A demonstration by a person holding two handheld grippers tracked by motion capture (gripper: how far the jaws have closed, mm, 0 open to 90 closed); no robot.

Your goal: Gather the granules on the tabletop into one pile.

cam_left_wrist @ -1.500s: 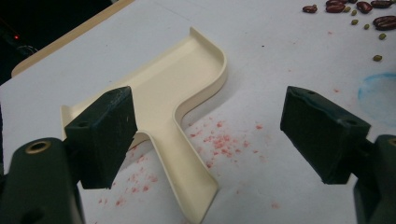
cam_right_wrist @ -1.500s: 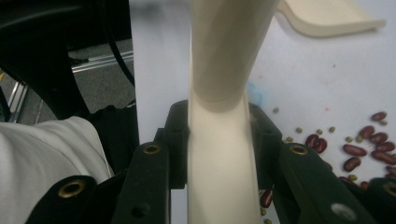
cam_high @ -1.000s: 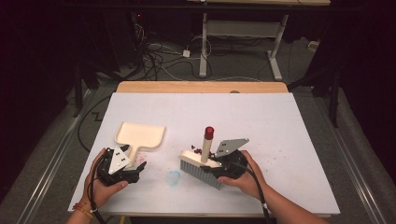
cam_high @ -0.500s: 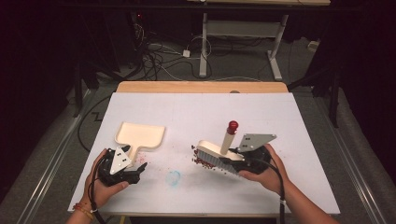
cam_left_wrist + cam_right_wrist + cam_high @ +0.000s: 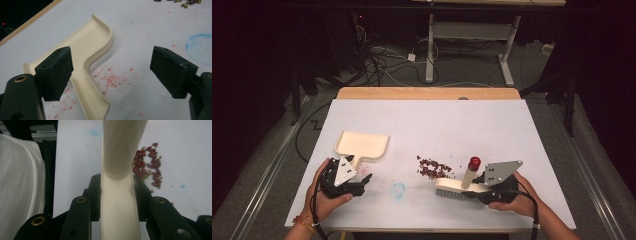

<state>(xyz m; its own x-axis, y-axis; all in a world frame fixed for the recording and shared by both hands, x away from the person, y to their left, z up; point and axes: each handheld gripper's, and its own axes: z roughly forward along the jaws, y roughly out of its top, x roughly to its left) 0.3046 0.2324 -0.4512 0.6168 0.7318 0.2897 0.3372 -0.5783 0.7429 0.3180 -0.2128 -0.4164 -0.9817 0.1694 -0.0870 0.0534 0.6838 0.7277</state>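
A: Sweeping in hand. On the left, cream dustpan [image 5: 362,145] flat on the white table [image 5: 532,150], handle toward the near edge. Left gripper [image 5: 357,184] low at that handle's end, jaws wide apart, nothing between the pads; in the left gripper view, handle [image 5: 87,100] just inside the left pad, not pinched.

B: And further right?

A: Faint blue smudge [image 5: 398,190] on the table, then a loose heap of red beans [image 5: 433,168] near the middle, well apart from the pan's mouth. Just right of the heap, brush [image 5: 457,188] with bristles down on the table, red-capped handle tilted up. Right gripper [image 5: 482,189] clamped on the brush back, jaws nearly closed and pressed against both sides of the cream body [image 5: 117,202].

B: Best way through the step?

A: Probably: pinch the pan handle first and press the lip flat to the table. Draw the brush leftward in short strokes, bristles kept down, heap herded toward the pan's open side. Risk of beans rolling past the bristle ends; worth gathering strays near the heap's edge.

B: Hand poses?

A: Left hand [image 5: 324,192] cupped round the gripper body, resting near the table's front edge, jaws pointing toward the pan. Right hand [image 5: 512,197] low behind the brush, forearm in from the bottom right, gripper pointing left across the table.
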